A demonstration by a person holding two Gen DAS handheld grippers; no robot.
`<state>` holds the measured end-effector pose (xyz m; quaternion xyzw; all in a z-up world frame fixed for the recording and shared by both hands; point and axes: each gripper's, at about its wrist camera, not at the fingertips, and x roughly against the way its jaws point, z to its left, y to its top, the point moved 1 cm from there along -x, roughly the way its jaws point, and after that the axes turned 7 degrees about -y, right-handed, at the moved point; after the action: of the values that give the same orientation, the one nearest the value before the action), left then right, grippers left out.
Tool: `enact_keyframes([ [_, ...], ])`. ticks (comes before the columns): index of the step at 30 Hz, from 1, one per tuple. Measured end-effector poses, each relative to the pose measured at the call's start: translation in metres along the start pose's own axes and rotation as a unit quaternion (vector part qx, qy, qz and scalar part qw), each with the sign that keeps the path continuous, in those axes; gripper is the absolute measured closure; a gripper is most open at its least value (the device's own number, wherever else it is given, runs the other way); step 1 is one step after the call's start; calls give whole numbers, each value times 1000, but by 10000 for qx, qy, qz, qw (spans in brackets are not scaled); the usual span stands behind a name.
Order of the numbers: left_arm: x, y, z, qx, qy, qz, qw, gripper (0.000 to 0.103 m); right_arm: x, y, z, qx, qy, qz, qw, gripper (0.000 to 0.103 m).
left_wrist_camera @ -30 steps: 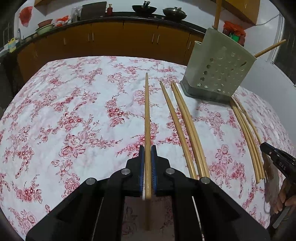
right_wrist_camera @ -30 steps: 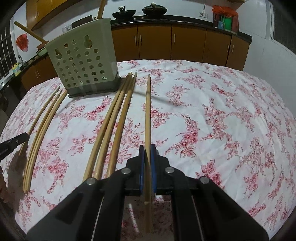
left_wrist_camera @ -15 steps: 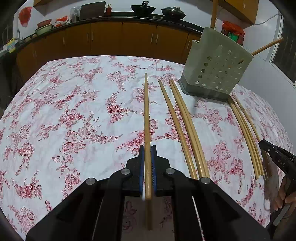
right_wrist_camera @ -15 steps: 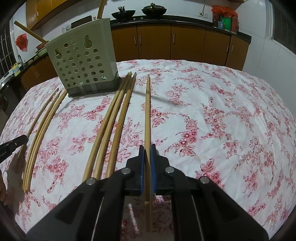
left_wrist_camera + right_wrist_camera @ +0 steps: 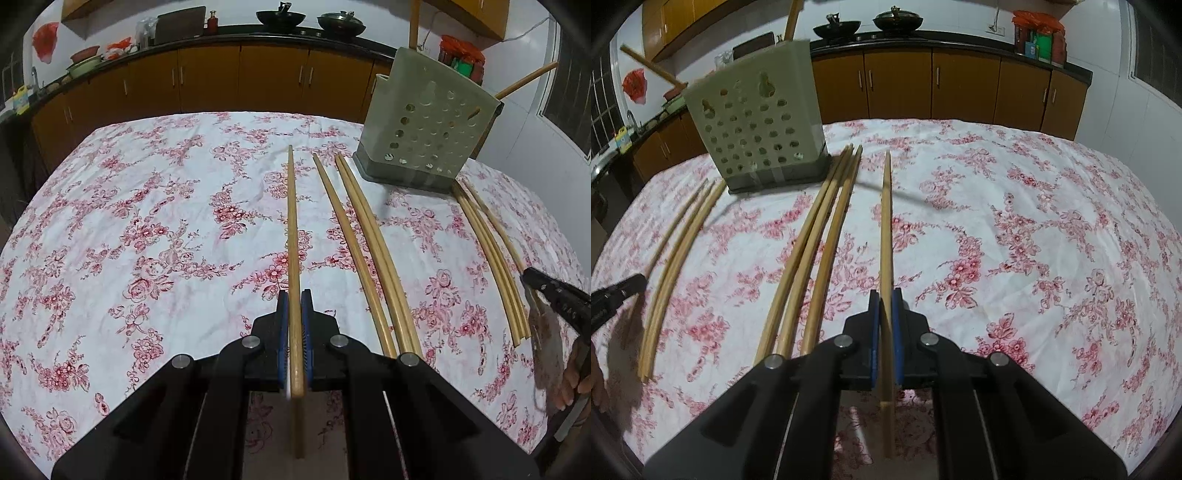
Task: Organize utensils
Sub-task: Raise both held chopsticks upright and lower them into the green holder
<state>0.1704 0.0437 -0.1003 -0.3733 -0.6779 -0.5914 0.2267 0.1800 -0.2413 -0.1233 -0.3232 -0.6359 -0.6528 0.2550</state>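
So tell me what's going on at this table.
A person is sorting chopsticks with a claw in each hand. The left claw is shut on one chopstick, and the right claw is shut on another. More loose chopsticks lie on the flowered tablecloth beside the green holder, which already has some in it.

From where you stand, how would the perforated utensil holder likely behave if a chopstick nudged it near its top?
The utensil holder is tall on a narrow base, so it may tip. It looks like thin plastic, probably light. The tablecloth might let it slide or bunch instead.
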Motion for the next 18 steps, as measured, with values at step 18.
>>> enact_keyframes([
  [18, 52, 36, -5, 1, -145, -921, 9956, 95, 54, 31, -17, -235, 11, -840, 9962, 95],
])
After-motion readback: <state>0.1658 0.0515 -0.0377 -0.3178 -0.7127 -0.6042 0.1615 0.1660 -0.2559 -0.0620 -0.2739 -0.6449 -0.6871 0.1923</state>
